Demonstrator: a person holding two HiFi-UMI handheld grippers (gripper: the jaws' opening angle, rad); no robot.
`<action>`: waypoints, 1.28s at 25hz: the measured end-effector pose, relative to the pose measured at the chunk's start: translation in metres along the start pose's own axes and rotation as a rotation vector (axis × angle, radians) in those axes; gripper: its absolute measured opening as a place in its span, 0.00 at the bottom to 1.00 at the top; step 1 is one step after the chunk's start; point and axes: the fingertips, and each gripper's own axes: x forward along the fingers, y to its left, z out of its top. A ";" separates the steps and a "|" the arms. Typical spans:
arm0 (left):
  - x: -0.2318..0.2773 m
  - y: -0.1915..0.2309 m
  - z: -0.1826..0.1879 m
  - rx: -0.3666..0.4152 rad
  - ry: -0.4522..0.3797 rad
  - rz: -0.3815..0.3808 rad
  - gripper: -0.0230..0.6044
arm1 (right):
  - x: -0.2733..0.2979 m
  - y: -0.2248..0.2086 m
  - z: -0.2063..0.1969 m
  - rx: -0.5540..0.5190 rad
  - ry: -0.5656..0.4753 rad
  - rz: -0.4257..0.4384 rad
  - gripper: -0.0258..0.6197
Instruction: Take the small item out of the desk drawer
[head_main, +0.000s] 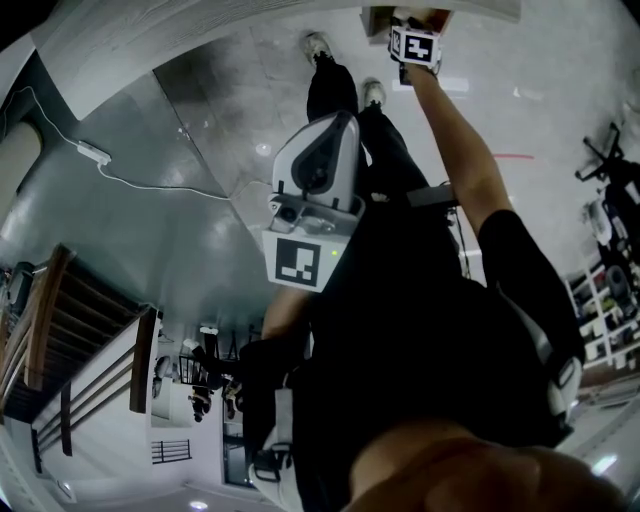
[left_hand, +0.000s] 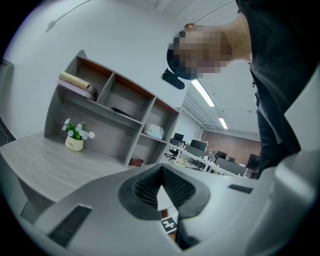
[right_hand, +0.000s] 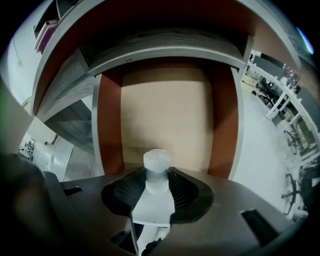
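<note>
Our right gripper reaching far ahead, jaws clamped on the small white item, tan inside of the open drawer just beyond it, our left gripper near our body, jaws closed together on nothing

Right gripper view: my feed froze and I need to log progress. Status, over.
Right gripper shut on small white item. Open drawer straight ahead of it. Left gripper shut, empty. Nothing seen blocking the item.
</note>
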 end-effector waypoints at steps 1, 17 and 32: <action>0.000 -0.001 0.001 0.000 -0.004 0.001 0.03 | -0.002 0.001 0.002 0.003 -0.005 0.004 0.25; -0.017 -0.041 0.020 0.033 -0.065 -0.001 0.03 | -0.068 0.003 0.013 0.028 -0.104 0.080 0.25; -0.059 -0.104 0.029 0.075 -0.113 -0.042 0.03 | -0.157 -0.007 0.012 -0.005 -0.221 0.142 0.25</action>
